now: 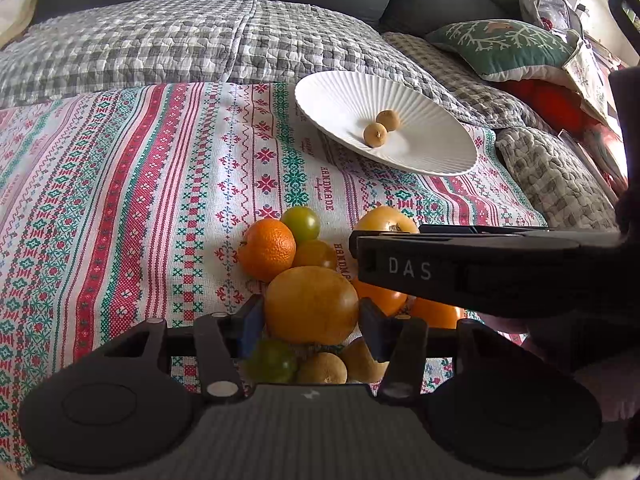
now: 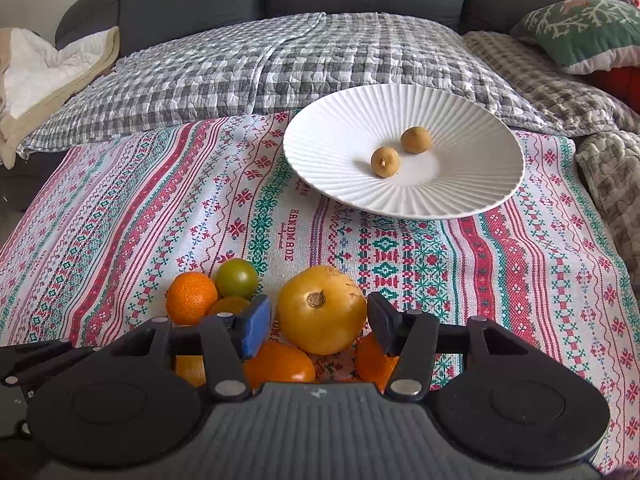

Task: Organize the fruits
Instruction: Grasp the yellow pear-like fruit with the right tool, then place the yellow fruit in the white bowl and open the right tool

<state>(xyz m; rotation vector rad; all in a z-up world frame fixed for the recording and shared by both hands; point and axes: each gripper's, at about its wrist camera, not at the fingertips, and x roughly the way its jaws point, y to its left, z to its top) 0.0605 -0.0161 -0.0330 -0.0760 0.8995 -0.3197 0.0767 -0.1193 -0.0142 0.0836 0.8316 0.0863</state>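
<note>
On the patterned cloth (image 2: pixel 120 220), left gripper (image 1: pixel 311 320) grasps a yellow-orange fruit (image 1: pixel 311 304); right gripper (image 2: pixel 320 320) flanks a stemmed yellow fruit (image 2: pixel 322 310), contact unclear. White plate (image 2: pixel 480 128) beyond holds two small brown fruits (image 2: pixel 385 162).

White ribbed plate (image 2: pixel 472 128) holds 2 tan fruits (image 2: pixel 385 162). Cloth (image 2: pixel 120 216): red, green, white embroidered stripes. Quilt (image 2: pixel 224 68): grey-white check. Mandarin (image 2: pixel 191 297): orange. Fingers (image 2: pixel 256 326): blue-padded.
</note>
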